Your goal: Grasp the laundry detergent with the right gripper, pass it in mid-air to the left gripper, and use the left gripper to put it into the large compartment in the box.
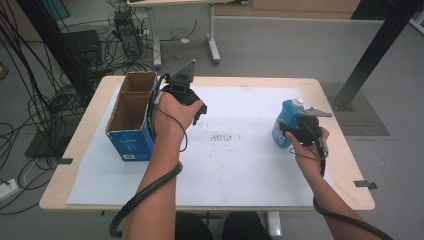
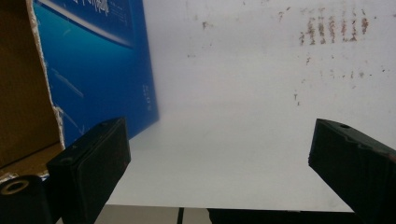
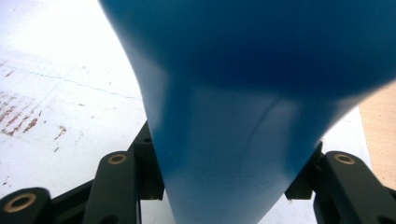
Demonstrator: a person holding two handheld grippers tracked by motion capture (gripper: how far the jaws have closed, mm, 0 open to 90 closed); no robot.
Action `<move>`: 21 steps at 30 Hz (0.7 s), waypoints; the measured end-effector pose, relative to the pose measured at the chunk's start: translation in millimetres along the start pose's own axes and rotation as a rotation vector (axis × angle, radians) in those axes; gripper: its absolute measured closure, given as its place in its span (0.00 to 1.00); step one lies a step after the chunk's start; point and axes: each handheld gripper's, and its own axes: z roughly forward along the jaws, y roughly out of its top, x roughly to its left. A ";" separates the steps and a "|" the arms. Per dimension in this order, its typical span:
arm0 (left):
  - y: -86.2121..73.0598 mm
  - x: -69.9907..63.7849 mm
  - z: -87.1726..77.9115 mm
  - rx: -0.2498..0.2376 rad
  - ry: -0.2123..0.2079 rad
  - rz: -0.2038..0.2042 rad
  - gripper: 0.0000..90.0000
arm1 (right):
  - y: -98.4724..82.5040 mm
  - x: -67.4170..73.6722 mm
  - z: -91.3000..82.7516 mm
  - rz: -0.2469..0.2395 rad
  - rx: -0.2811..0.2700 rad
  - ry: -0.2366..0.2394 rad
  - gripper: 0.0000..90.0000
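A blue bottle [image 1: 285, 120] with a white cap is at the right side of the table. My right gripper [image 1: 299, 129] is shut on it from the near side. In the right gripper view the blue bottle [image 3: 243, 93] sits between the two black jaws of the right gripper [image 3: 224, 172]. At the left stands an open blue cardboard box [image 1: 131, 120] with a brown inside. My left gripper [image 1: 192, 102] hovers just right of it. Its jaws stand wide apart over the white sheet, left gripper [image 2: 219, 140] holding nothing, with the blue box [image 2: 98, 65] beside its left jaw.
A white sheet [image 1: 240, 165] covers most of the wooden table [image 1: 350, 165], with brown smudges [image 1: 220, 136] at its middle. Cables and dark equipment [image 1: 85, 45] lie on the floor at the far left. A black post [image 1: 375, 50] rises at the far right.
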 end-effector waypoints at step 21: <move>-1.7 -3.9 -28.7 -0.046 -0.029 0.099 0.06 | 24.3 1.8 -7.2 -0.024 -0.005 0.079 0.50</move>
